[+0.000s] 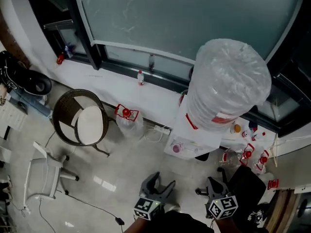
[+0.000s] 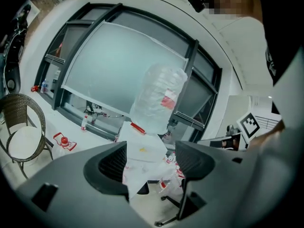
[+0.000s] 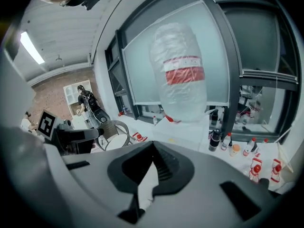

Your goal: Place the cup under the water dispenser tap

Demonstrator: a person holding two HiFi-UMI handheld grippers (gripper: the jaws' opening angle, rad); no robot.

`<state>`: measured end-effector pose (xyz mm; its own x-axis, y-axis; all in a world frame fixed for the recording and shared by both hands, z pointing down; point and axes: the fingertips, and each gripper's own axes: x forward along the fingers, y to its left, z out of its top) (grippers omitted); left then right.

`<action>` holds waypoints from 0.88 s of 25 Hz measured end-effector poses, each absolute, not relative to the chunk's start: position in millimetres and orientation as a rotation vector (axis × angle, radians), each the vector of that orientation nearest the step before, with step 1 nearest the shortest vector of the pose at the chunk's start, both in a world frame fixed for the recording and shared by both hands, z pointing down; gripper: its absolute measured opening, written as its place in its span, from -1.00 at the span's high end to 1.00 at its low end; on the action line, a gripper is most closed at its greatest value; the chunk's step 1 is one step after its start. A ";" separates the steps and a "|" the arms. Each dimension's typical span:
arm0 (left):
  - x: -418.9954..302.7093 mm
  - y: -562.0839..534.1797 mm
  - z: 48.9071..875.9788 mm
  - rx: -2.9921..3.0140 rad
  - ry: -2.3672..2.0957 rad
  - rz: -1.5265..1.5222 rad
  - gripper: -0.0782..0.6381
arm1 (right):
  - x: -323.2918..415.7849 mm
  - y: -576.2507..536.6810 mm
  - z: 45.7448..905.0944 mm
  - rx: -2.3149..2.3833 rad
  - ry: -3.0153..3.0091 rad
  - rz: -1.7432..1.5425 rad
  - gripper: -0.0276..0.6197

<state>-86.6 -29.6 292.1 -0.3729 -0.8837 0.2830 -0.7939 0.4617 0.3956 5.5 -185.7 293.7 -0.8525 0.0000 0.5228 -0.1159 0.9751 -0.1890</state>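
Far out to the left of the left gripper (image 1: 158, 186) stands a wicker chair (image 1: 80, 116) with a pale seat; the left gripper itself hangs low with its jaws spread wide and nothing between them; straight ahead of both grippers, and closer to the right one, rises the water dispenser (image 1: 187, 135), with a big clear bottle (image 1: 228, 84) upended on top and a pinkish knob (image 1: 176, 148) on its front face that is probably the tap; the right gripper (image 1: 213, 186) has its jaws pressed together, pinching nothing that I can make out; further to its right, small bottles (image 1: 250, 154) crowd the ledge and the ground at the dispenser's foot; the cup shows in no view, so neither gripper carries it. The risk, as I judge it, is reaching for the tap empty-handed; or, once a cup is found, sweeping the right gripper into those small bottles and toppling them; the right gripper must also open before it can take anything.
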 end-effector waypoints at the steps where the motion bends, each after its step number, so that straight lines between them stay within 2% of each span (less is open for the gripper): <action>1: -84.9 -30.2 282.9 1.401 -2.262 -0.279 -0.10 | 7.8 -186.2 285.2 0.088 -2.580 0.288 0.92; 7: -93.3 -35.8 240.8 1.499 -2.242 -0.271 -0.09 | -2.3 -190.0 245.9 0.159 -2.618 0.272 0.92; 10: -106.1 -40.0 222.5 1.567 -2.223 -0.261 -0.02 | -15.3 -189.9 227.8 0.208 -2.647 0.269 0.92; 16: -136.2 -26.4 192.1 1.580 -2.292 -0.268 0.24 | -45.2 -174.0 200.2 0.191 -2.716 0.245 0.92; 22: -134.2 -29.4 160.1 1.532 -2.398 -0.275 0.58 | -39.0 -186.6 165.4 0.204 -2.793 0.197 0.92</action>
<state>-134.2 -29.4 160.1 -0.3975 -0.9079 0.1329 -0.8543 0.4190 0.3074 -39.0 -186.6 165.4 -0.9343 -0.1178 0.3364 -0.1638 0.9801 -0.1117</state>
